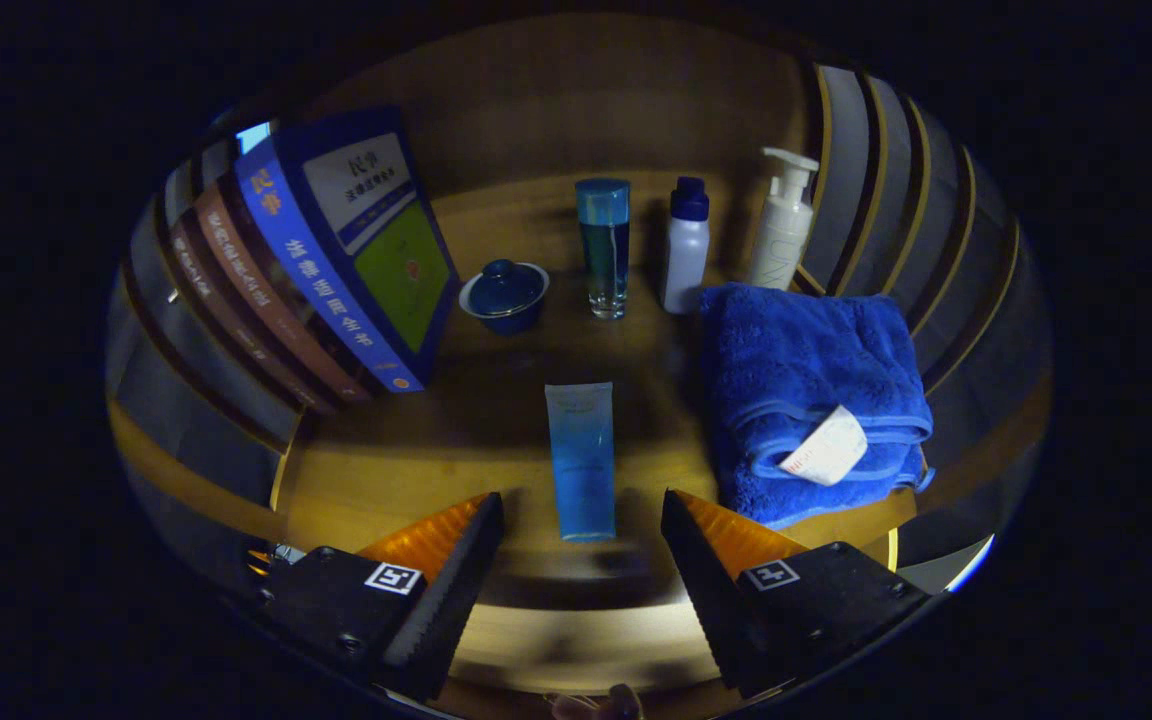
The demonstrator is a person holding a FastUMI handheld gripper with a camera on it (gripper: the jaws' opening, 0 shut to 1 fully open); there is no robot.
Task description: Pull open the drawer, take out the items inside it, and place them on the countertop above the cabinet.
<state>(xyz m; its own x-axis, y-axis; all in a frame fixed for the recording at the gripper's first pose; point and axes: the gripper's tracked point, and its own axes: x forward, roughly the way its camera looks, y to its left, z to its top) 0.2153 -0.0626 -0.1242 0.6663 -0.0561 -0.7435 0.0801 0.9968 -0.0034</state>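
Note:
A blue tube lies flat on the wooden countertop, its near end just ahead of the gap between my fingers. My gripper is open, with nothing between the fingers. A folded blue towel with a white tag lies to the right of the tube, close to the right finger. The drawer is hidden from this view.
Books lean at the left. Along the back stand a small blue lidded bowl, a tall blue glass bottle, a white bottle with a blue cap and a white pump bottle. Slatted walls flank both sides.

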